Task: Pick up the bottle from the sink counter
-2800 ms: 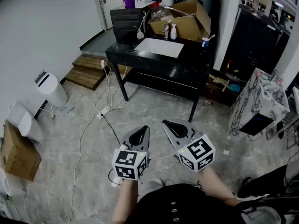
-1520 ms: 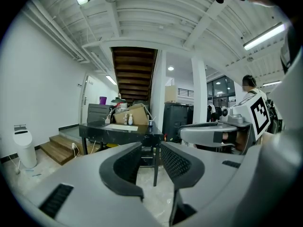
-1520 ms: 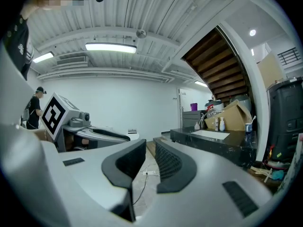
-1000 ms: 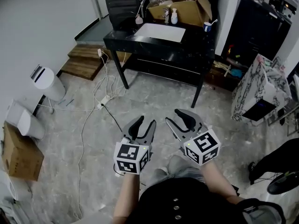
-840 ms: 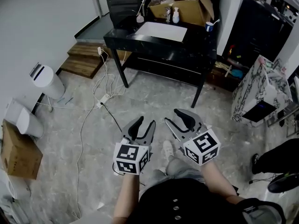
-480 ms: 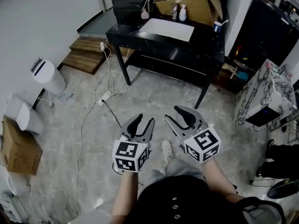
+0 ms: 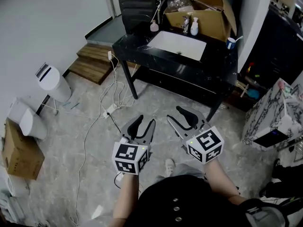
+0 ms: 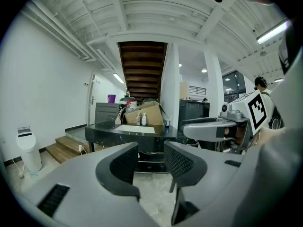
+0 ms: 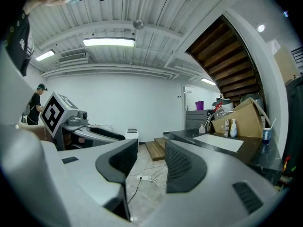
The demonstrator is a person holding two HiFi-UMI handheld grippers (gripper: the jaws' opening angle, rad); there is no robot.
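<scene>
The left gripper [image 7: 142,123] and right gripper [image 7: 183,119] are held level, jaws apart and empty, evidently ready for the white bottle [image 7: 194,26], which stands well ahead at the sink counter's [image 7: 142,47] rear edge.

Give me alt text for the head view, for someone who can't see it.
Seen from above, a person holds a left gripper and a right gripper, both open and empty, over a grey floor, short of a black sink counter. A white bottle stands behind its white basin, in front of an open cardboard box.
</scene>
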